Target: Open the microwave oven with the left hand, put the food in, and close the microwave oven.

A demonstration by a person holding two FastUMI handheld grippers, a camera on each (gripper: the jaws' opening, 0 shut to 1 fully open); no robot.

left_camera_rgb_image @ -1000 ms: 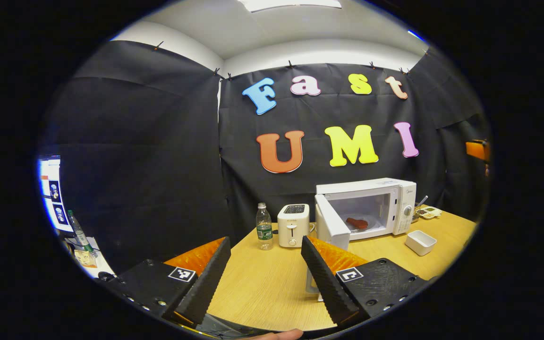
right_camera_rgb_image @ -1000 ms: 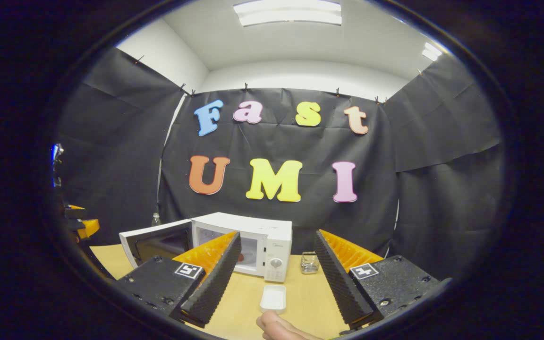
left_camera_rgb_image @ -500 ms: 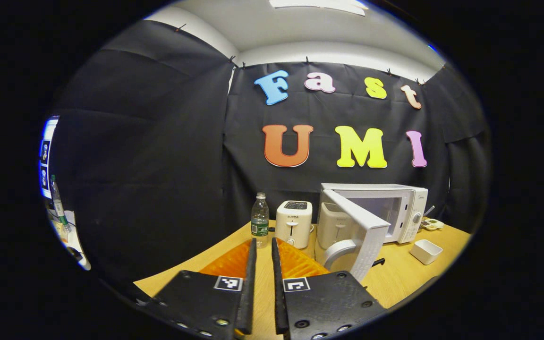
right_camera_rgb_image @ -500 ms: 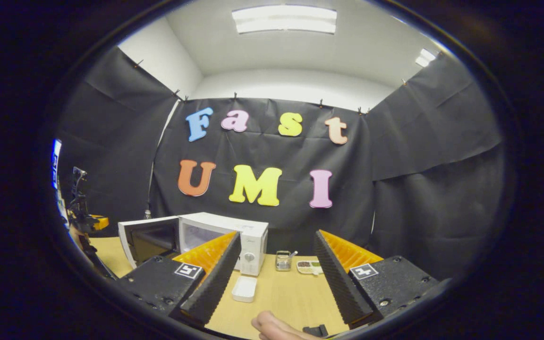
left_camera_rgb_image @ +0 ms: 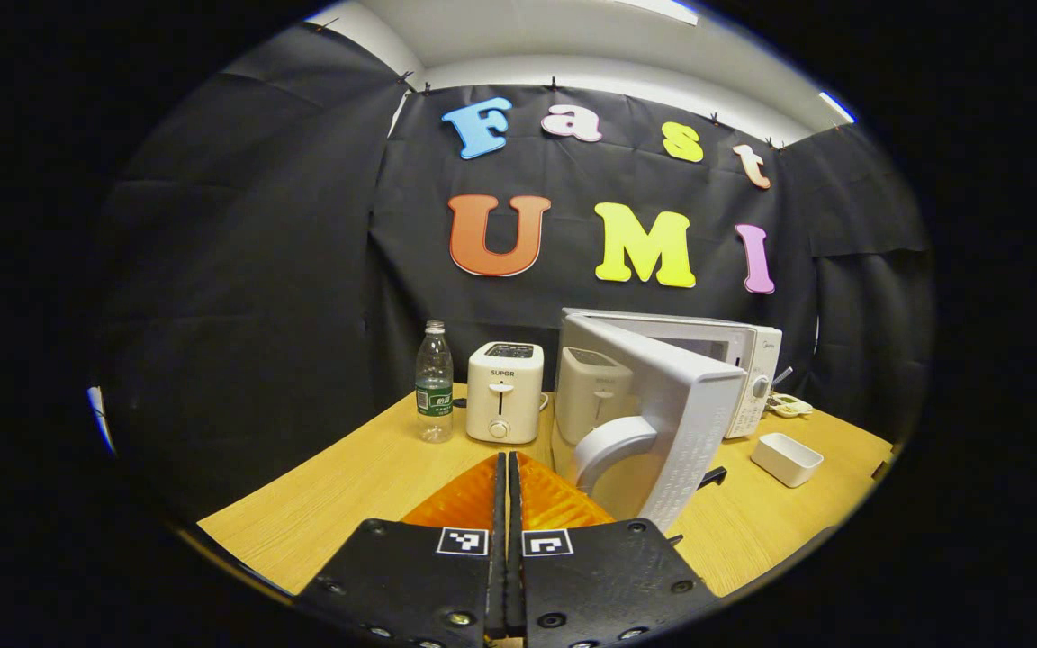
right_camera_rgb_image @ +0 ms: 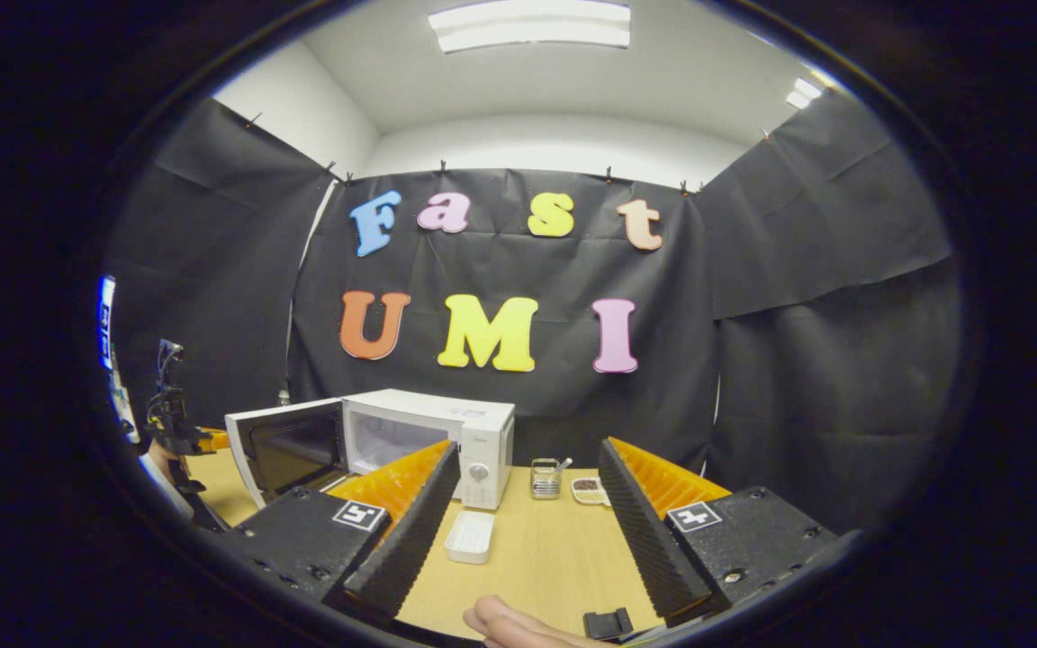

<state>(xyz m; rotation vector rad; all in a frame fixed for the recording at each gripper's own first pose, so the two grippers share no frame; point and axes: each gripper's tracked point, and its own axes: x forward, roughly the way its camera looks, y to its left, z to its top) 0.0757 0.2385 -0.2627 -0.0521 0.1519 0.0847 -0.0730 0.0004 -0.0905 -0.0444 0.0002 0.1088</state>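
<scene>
The white microwave [left_camera_rgb_image: 734, 346] stands at the back right of the wooden table [left_camera_rgb_image: 347, 486]. Its door [left_camera_rgb_image: 662, 423] is swung partway out, outer face and curved handle [left_camera_rgb_image: 607, 443] toward me. The door hides the cavity, so I cannot see the food. My left gripper [left_camera_rgb_image: 507, 457] is shut with nothing between its fingers, low over the table, just left of the handle and apart from it. In the right gripper view the microwave [right_camera_rgb_image: 433, 427] has its door [right_camera_rgb_image: 289, 445] standing open to the left. My right gripper [right_camera_rgb_image: 527, 468] is open and empty, well back from it.
A water bottle [left_camera_rgb_image: 434, 382] and a white toaster [left_camera_rgb_image: 503, 391] stand left of the microwave. A small white tray [right_camera_rgb_image: 469, 537] lies before it, with a metal holder [right_camera_rgb_image: 544, 477] and a small dish [right_camera_rgb_image: 586, 489] to its right. A hand [right_camera_rgb_image: 509, 625] and a black clip [right_camera_rgb_image: 608, 623] lie at the near edge.
My left gripper has gone from open to shut and moved in toward the door's outer side. The door has swung partway toward the cavity. The right gripper has drawn back.
</scene>
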